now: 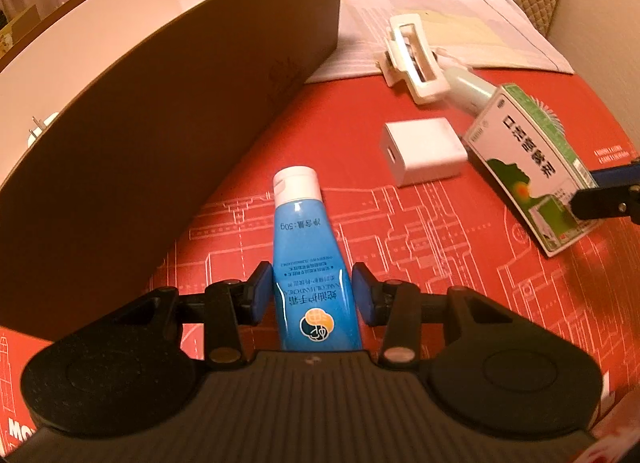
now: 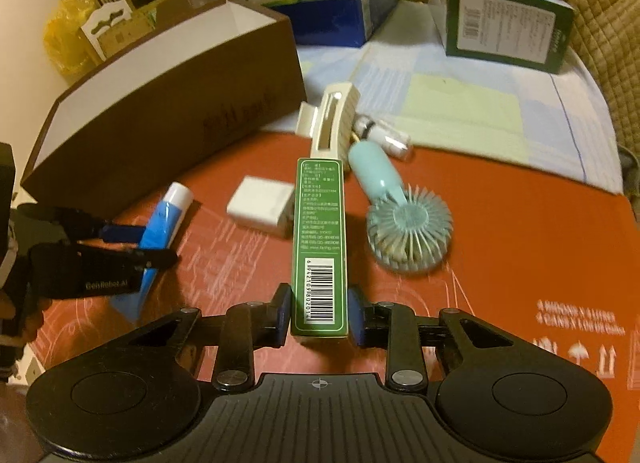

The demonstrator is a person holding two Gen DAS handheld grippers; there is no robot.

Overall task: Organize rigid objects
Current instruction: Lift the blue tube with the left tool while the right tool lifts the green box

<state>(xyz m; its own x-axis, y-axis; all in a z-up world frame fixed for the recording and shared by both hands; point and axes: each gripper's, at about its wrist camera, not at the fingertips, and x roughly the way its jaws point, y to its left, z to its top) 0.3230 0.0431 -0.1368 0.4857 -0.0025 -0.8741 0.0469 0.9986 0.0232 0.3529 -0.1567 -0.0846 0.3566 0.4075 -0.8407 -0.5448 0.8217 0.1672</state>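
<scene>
1. Left claw (image 1: 312, 295) clamps blue tube (image 1: 304, 247); right claw (image 2: 319, 313) clamps green carton (image 2: 318, 239), both just beside the brown box (image 2: 160, 111).
2. Judgement: lift each clear of the wall, then release inside the box.

Black ribbed grippers (image 2: 319, 311), blue pads (image 1: 261, 293), silver rivets, "GenRobot.AI" lettering

hidden: blue tube (image 1: 310, 263) base under tongs | cut off: brown box (image 1: 160, 111) at left edge

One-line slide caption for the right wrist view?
Right gripper shut on green box; left gripper holds blue tube beside brown box.
</scene>
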